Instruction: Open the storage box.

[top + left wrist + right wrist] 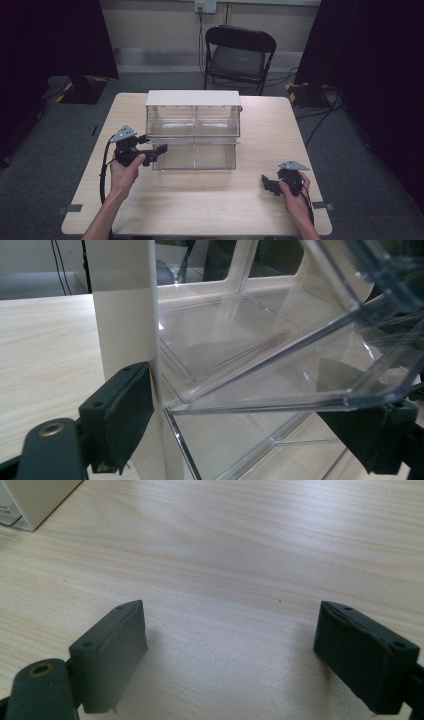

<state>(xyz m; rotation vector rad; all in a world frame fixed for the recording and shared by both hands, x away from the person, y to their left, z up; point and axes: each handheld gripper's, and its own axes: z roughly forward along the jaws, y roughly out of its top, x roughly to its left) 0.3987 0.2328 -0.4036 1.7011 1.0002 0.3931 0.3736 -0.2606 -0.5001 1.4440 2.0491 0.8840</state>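
1. A black folding chair (239, 55) stands behind the wooden table (200, 205).
2. Dark curtains (380, 60) hang at both sides.
3. Cables (320, 117) lie on the grey carpet (365, 165).

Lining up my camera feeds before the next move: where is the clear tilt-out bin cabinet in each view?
High view: the cabinet stands at table centre, lower bins tilted open, left gripper at its left front corner.
Left gripper view: its cream side panel and an open clear bin sit between the spread jaws.
Right gripper view: only its cream bottom corner, top left.
Shared landmark: the light wood table.
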